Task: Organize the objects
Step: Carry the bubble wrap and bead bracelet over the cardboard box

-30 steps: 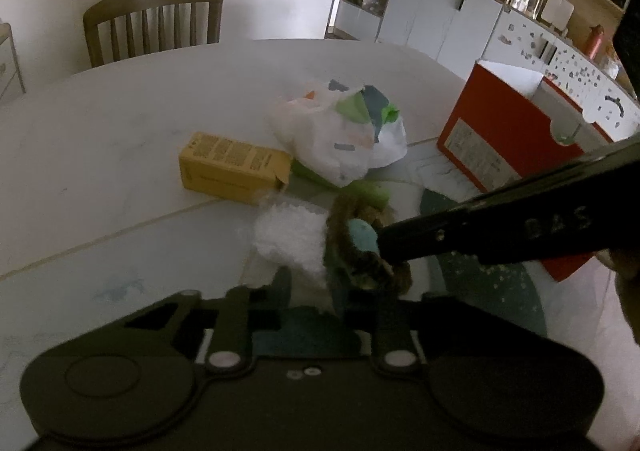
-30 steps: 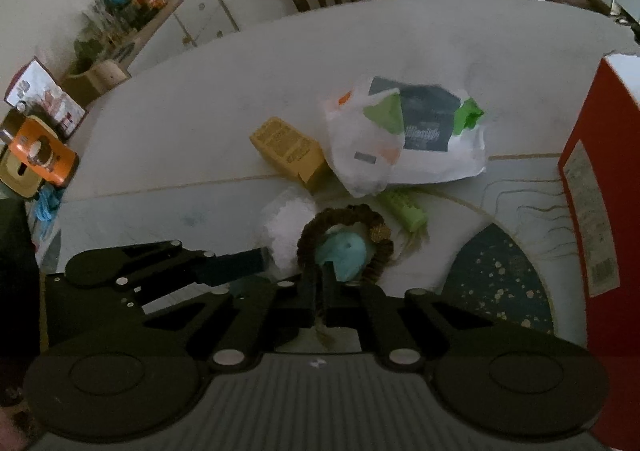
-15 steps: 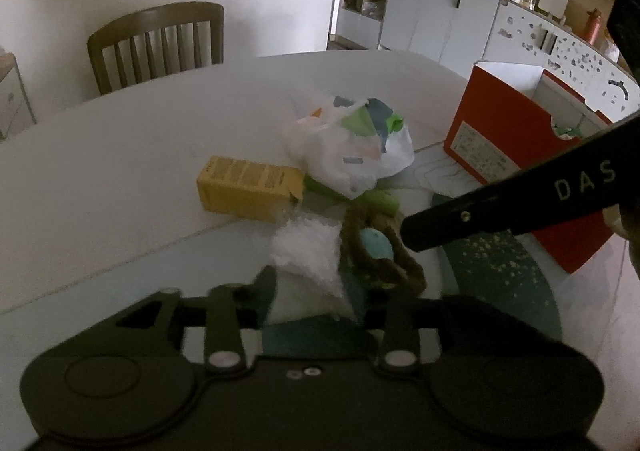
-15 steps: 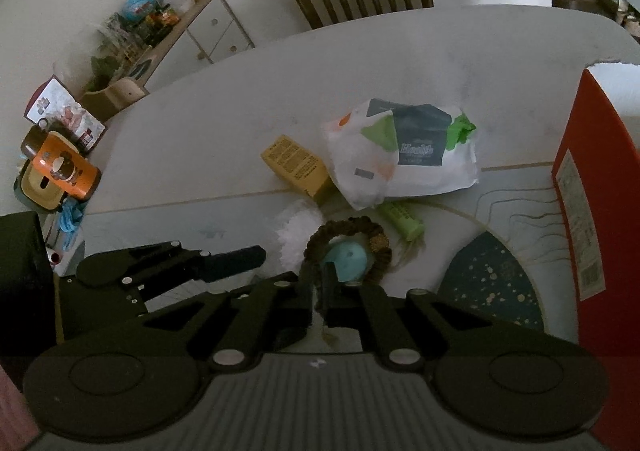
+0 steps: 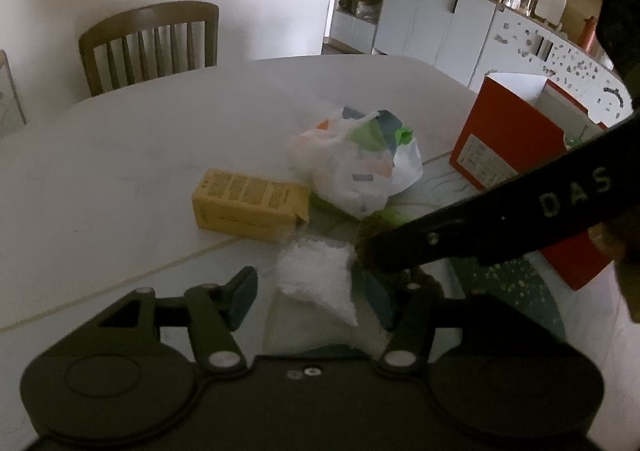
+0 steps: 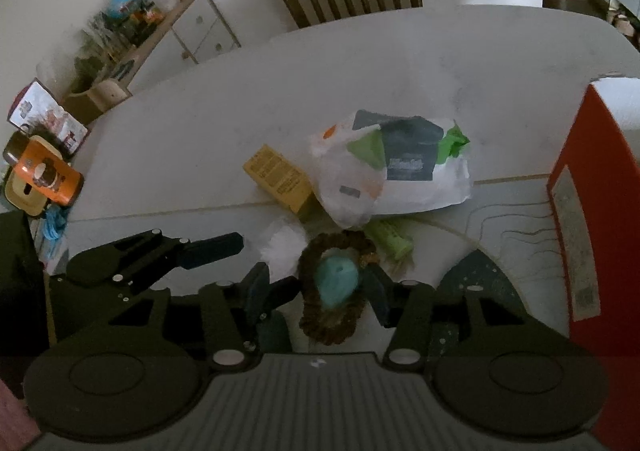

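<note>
A brown ring with a teal ball (image 6: pixel 335 283) inside lies on the table between the open jaws of my right gripper (image 6: pixel 318 291). A small clear bag of white granules (image 5: pixel 320 283) lies between the open jaws of my left gripper (image 5: pixel 312 295), beside the ring; it also shows in the right wrist view (image 6: pixel 282 247). The right gripper's arm (image 5: pixel 500 219) crosses the left wrist view and hides most of the ring. A yellow box (image 5: pixel 250 205), a white plastic bag (image 5: pixel 356 171) and a green tube (image 6: pixel 390 241) lie just behind.
An open red box (image 5: pixel 516 155) stands at the right on the table. A wooden chair (image 5: pixel 150 45) stands at the table's far side. A patterned mat (image 6: pixel 480 287) lies under the objects. Cabinets and shelves stand behind.
Both grippers have opened and pulled back. The right jaws, shut near the ring before, now stand wide around it. The left jaws now stand on either side of the white bag.
</note>
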Tool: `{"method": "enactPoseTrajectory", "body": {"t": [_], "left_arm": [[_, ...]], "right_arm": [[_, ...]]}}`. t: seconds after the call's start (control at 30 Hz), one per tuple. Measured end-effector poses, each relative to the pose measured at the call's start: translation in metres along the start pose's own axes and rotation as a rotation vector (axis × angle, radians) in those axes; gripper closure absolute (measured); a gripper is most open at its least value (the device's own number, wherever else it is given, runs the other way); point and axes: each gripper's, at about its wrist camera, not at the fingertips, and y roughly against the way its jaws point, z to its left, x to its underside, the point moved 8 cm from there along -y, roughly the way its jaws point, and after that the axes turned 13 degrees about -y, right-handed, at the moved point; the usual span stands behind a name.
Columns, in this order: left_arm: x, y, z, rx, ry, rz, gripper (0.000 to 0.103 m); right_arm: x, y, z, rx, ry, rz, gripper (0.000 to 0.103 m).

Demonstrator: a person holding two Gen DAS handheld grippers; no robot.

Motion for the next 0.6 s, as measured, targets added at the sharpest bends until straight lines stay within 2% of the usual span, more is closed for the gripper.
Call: {"method": "enactPoseTrajectory", "body": {"t": [0.23, 0.4, 0.47, 0.6], "left_arm": [[0.003, -0.005, 0.002, 0.022, 0.019, 0.014, 0.046], [0.006, -0.008, 0.001, 0.046, 0.035, 0.025, 0.054], [0.006, -0.009, 0.0, 0.05, 0.037, 0.026, 0.055], [0.005, -0.009, 0.0, 0.058, 0.041, 0.025, 0.061]], "right_arm": [[-0.006, -0.018, 0.004, 0.009, -0.016, 0.012, 0.051], [-0.003, -0.027, 0.006, 0.026, 0.008, 0.02, 0.051], [-0.003, -0.028, 0.008, 0.029, 0.015, 0.016, 0.055], [-0.004, -0.029, 0.006, 0.032, 0.014, 0.019, 0.07]]}}
